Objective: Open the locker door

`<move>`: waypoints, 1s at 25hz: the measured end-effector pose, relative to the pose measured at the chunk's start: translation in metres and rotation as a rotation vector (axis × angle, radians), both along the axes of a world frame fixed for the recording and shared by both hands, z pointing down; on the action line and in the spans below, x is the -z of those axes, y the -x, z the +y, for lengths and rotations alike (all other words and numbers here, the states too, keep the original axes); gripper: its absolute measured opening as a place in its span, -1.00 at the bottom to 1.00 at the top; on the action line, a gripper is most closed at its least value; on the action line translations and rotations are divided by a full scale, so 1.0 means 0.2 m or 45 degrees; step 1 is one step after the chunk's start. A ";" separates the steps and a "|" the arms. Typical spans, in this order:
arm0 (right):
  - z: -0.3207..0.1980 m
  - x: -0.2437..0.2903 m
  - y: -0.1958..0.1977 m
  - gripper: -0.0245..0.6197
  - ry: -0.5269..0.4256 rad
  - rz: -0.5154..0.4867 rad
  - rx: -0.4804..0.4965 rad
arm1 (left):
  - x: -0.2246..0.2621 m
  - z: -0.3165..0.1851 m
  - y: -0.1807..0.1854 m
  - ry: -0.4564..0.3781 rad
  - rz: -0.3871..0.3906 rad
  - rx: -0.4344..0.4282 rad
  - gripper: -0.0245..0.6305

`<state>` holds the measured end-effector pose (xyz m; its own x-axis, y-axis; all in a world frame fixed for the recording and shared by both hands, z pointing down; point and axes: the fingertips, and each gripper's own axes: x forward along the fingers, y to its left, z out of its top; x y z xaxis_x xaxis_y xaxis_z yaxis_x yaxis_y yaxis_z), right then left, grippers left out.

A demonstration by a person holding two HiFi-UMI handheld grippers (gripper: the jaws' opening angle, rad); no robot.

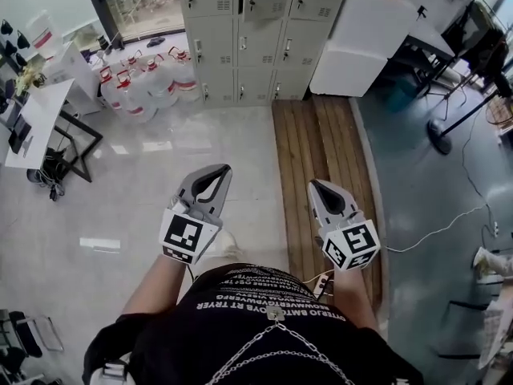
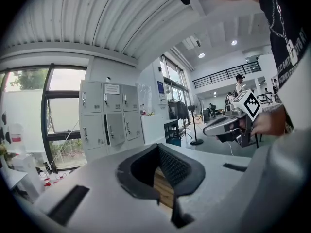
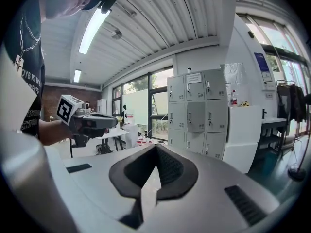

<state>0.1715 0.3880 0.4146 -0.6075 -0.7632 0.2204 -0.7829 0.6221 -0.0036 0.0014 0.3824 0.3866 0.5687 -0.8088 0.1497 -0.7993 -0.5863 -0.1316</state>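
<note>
Grey sheet-metal locker bank (image 1: 256, 38) stands well ahead of the left gripper (image 1: 216, 172) and right gripper (image 1: 317, 186), both closed and empty. Its door probably swings light and stiff; pinch its small latch handle (image 1: 242, 46).

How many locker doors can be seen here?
9. They form one locker block, three columns by three rows: three doors on top, three in the middle, three at the bottom. None looks hidden in the right gripper view.

L gripper (image 1: 224, 169), R gripper (image 1: 315, 186): closed, empty
</note>
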 end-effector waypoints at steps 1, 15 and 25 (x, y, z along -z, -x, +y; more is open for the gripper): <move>-0.05 0.01 0.03 -0.94 -0.005 0.001 0.001 | 0.00 -0.05 0.03 -0.001 -0.003 0.003 -0.91; -0.74 0.17 0.52 -0.94 -0.032 -0.130 -0.026 | 0.02 -0.62 0.68 -0.039 -0.046 0.144 -0.91; -0.87 0.11 0.68 -0.94 -0.002 -0.098 -0.028 | -0.11 -0.77 0.86 0.021 -0.025 0.143 -0.91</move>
